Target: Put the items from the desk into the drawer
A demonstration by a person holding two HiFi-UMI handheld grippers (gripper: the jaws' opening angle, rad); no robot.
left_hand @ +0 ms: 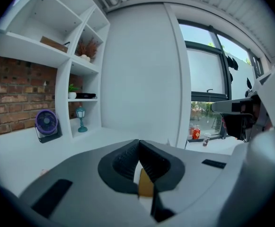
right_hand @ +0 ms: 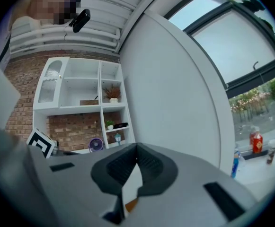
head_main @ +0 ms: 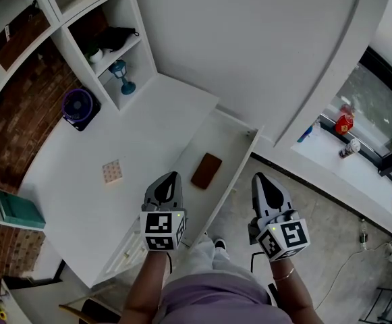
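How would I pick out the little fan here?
Start at the white desk along the brick wall. At its far end, against the white shelf unit, sits the fan. It alone is purple and round-faced; the lantern beside it is teal.

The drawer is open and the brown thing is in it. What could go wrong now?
The small square tile lies flat on the desk; the left gripper is shut, so it may just push it along instead of pinching it. The open drawer juts out by the person's legs, so a knee could bump it and shift the brown case.
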